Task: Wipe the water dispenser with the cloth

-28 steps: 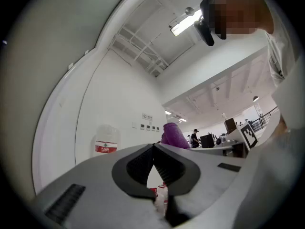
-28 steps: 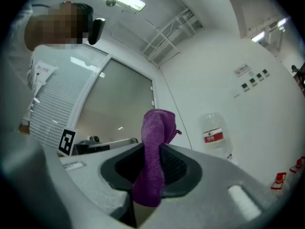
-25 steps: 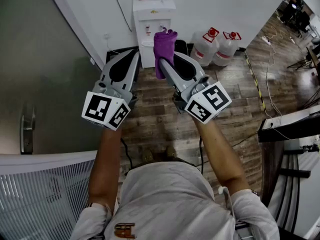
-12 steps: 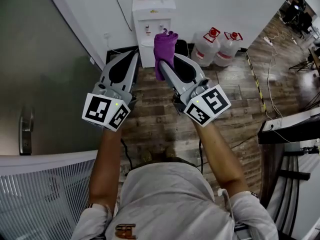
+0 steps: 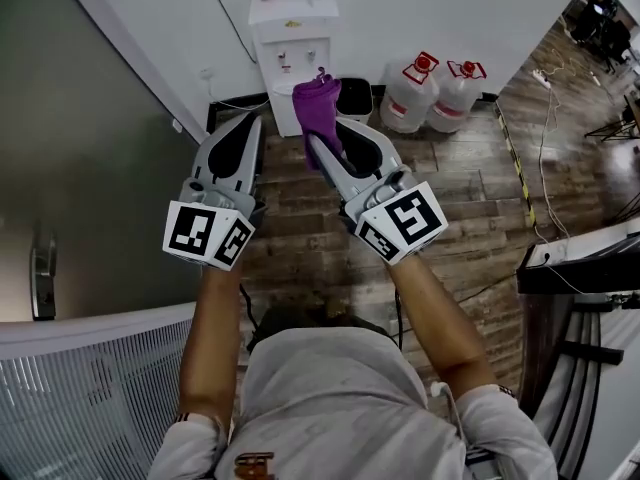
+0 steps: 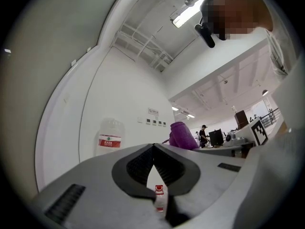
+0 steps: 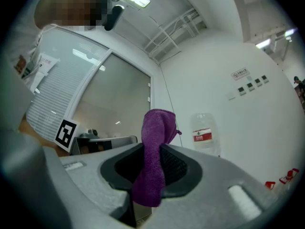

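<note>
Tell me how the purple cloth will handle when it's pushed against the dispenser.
Likely floppy: the cloth sits in soft folds, pinched in the right gripper. Its fuzzy pile suggests it is light and not slippery. Pressed on the dispenser, it would probably bunch and flatten rather than push back.

1 dispenser, 1 cloth, 2 jugs

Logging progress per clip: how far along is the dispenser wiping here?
Done: the purple cloth is clamped in the right tool. In hand: it is held up toward the water dispenser, apparently not touching it. Left: all the wiping. The left tool is shut and empty.
</note>
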